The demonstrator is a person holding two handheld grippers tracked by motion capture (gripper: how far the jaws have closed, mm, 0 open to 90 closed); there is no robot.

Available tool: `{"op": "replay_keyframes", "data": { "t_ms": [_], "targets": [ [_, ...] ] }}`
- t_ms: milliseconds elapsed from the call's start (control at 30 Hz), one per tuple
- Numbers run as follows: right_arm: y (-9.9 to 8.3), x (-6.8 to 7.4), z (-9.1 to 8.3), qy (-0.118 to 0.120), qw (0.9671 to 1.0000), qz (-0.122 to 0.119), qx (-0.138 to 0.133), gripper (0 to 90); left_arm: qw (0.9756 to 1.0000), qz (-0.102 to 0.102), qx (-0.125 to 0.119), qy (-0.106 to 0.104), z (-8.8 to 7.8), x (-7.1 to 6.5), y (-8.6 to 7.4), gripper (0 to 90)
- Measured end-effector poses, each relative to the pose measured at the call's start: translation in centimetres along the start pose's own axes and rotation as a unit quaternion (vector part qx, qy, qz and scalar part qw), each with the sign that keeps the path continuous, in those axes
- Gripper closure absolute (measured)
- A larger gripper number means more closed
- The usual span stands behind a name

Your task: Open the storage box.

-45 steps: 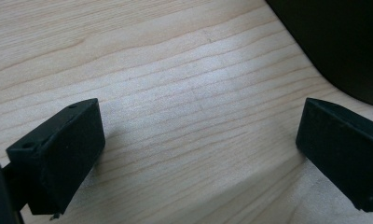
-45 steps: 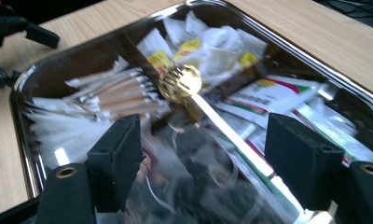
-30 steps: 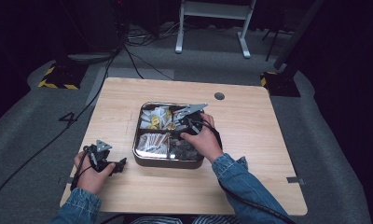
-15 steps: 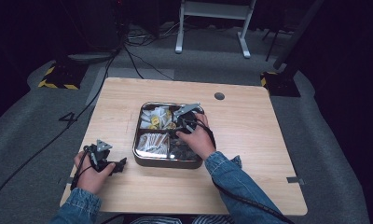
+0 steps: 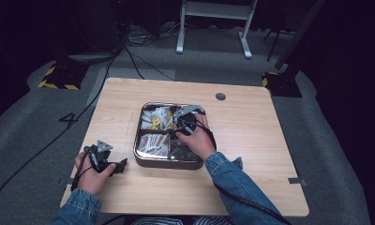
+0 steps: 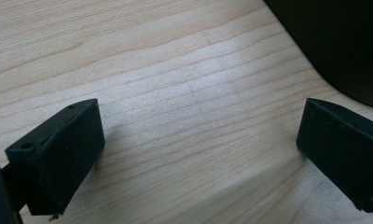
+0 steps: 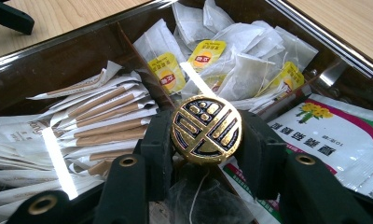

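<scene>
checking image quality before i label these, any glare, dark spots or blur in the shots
Right gripper view: two white glare streaks, one on the sticks, one above the gold disc that the right tongs hold; the tray wall mirrors light. Left gripper view: soft shadows on the table under the open left tongs, dark corner top right. High view: table lit, surroundings almost black, picture soft.

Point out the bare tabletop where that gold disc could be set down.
Bare wood lies right of the tray, out to the table edge, and beyond it up to the round hole. The right claw grips the gold disc. The tray's compartments are crowded; the left claw takes the near-left corner.
</scene>
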State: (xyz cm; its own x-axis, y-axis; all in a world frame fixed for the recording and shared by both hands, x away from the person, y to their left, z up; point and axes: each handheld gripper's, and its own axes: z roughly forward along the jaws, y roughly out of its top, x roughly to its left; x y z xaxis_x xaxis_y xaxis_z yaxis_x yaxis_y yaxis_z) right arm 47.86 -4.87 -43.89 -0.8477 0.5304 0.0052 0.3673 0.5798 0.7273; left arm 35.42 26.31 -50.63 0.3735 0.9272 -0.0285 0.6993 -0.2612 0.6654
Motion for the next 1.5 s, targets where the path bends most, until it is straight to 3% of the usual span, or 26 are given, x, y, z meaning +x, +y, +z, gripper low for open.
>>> {"op": "replay_keyframes", "data": {
  "t_ms": [667,1033,1500],
  "targets": [
    [0.5,0.6,-0.8,-0.024,0.9995,-0.01,-0.019,58.8,1.0,0.002,0.0,0.0,0.0,0.0,0.0,1.2],
    [2.5,0.0,-4.7,-0.016,0.9981,-0.006,-0.059,58.8,1.0,0.002,0.0,0.0,0.0,0.0,0.0,1.2],
    [2.7,-1.3,-8.9,-0.029,0.9968,-0.006,-0.074,58.8,1.0,0.002,0.0,-0.001,0.1,0.1,0.1,1.2]
  ]
}}
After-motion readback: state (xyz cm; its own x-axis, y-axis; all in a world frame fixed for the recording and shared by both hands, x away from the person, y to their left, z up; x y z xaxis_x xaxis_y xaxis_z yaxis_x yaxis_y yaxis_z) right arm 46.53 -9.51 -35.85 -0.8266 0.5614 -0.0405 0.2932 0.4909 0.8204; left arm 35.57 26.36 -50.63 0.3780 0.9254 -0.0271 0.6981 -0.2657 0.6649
